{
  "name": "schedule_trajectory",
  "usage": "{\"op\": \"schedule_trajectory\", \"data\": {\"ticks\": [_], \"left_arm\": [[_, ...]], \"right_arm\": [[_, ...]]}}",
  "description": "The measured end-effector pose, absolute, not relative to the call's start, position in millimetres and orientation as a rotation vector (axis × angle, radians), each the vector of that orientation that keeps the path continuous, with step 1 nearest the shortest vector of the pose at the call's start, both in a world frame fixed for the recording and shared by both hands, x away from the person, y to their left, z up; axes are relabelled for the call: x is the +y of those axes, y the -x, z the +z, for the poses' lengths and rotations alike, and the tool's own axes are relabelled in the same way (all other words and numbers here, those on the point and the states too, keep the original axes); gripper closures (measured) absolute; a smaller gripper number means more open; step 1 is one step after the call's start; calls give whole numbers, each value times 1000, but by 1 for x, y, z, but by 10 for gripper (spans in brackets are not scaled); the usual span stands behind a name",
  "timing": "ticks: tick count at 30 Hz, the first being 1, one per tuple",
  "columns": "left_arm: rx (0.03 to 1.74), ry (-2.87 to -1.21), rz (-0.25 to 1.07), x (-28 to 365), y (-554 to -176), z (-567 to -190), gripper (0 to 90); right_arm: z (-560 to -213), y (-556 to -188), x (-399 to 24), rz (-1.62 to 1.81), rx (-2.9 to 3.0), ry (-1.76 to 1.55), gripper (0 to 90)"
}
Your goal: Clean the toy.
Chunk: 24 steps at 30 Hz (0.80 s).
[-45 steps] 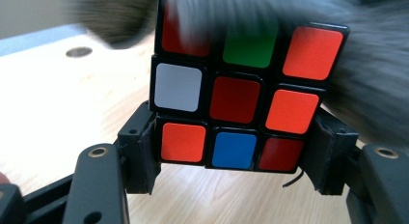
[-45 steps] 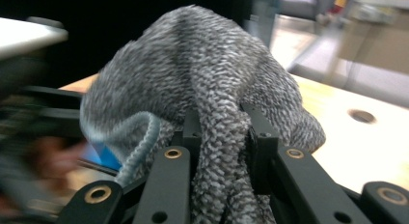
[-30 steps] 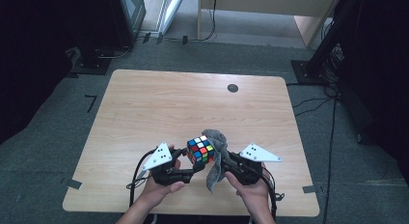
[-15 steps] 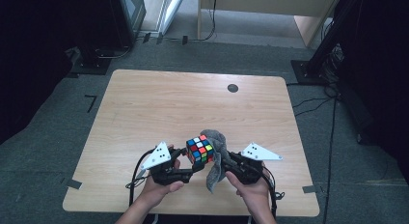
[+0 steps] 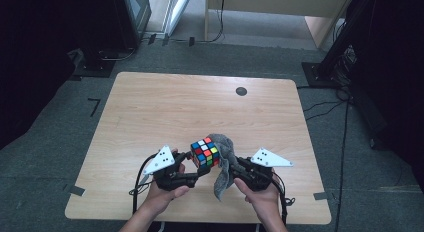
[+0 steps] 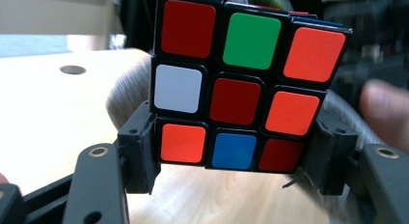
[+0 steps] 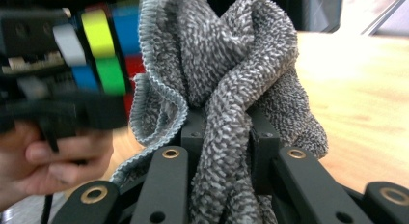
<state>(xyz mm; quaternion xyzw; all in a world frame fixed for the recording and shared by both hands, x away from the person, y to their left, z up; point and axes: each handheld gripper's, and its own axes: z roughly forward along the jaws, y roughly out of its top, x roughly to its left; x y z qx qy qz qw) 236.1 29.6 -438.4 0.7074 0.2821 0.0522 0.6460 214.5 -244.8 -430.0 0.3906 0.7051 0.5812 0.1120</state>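
Puzzle cube [image 5: 205, 152] held above near edge of bench [image 5: 150, 112], clamped by lower layer in left gripper [image 6: 230, 161]; face toward its camera shows red, green, orange, white, blue stickers. Grey cloth [image 5: 223, 164] touching cube's right side, bunched, tail hanging toward bench. Right gripper [image 7: 222, 137] closed tight on cloth folds. Round dark hole [image 5: 241, 91] in bench far side, well apart
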Motion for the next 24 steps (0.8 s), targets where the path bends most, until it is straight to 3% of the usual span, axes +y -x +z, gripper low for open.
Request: {"op": "schedule_trajectory", "data": {"ticks": [14,24], "left_arm": [[679,-1558,85,27,-235,-440,343],[685,-1547,84,30,-236,-438,343]], "right_arm": [[-447,-206,-207,1840,2217,-1060,742],[-445,-207,-227,1813,2002,-1148,746]]}}
